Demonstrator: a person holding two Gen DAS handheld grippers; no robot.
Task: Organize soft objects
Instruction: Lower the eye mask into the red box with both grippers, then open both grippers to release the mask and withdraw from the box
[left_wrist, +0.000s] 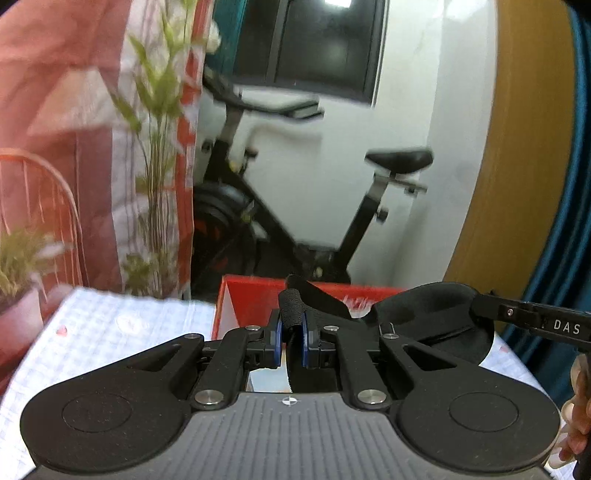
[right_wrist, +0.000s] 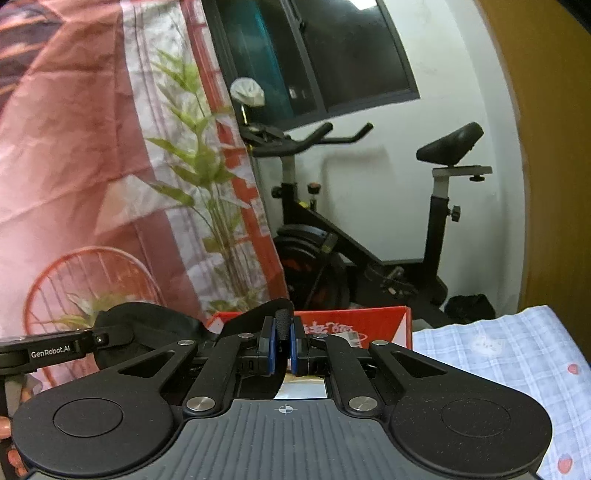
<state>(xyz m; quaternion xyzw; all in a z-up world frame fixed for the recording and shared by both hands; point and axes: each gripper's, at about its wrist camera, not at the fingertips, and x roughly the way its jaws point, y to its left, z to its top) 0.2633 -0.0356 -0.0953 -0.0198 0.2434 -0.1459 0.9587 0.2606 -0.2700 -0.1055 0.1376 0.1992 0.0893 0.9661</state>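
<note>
Left claw (left_wrist: 291, 332) and right claw (right_wrist: 282, 341), each clamped on one end of a black eye mask (left_wrist: 424, 314), held above a red box (left_wrist: 255, 295).
</note>
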